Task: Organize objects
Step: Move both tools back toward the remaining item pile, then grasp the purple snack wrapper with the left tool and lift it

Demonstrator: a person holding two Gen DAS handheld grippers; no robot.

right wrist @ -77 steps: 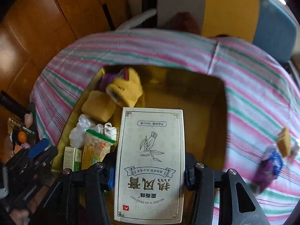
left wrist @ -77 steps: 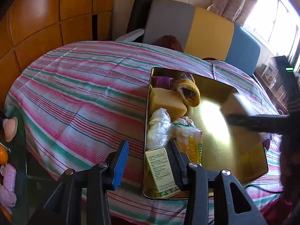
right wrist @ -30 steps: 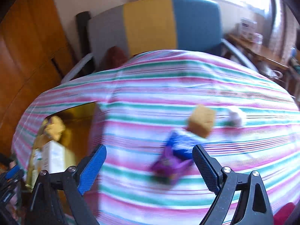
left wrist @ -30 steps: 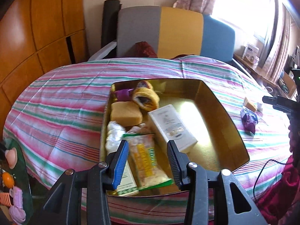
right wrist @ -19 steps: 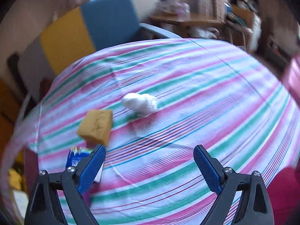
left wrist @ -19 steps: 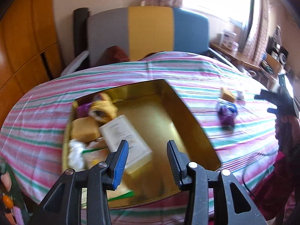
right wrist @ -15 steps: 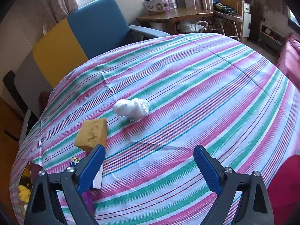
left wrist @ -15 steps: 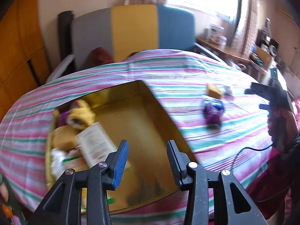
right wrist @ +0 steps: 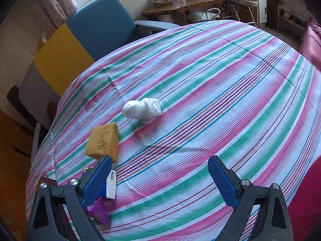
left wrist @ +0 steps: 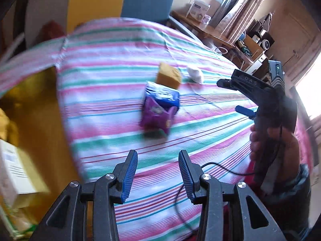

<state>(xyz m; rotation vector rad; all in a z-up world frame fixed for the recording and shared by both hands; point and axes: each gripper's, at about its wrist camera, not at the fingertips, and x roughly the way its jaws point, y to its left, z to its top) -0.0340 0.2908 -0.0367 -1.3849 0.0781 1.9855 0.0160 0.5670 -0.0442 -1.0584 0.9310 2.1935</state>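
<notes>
Yellow sponge (right wrist: 103, 142), white plastic wad (right wrist: 142, 110), purple-blue snack packet (left wrist: 159, 108) on striped cloth, close together

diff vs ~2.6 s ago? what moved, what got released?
The right gripper released the white box into the gold tin and swung, open, to the loose items. The left gripper swung toward the purple packet. Sponge and white bundle stayed put.

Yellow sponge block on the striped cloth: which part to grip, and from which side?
Judging by its pose, grip the yellow sponge block across its two broad flat faces, near the top, coming from above. It stands on edge, so those faces are exposed. The purple and blue snack packet sits close in front, so a low approach from that side looks crowded. The open right gripper seems nearest.
</notes>
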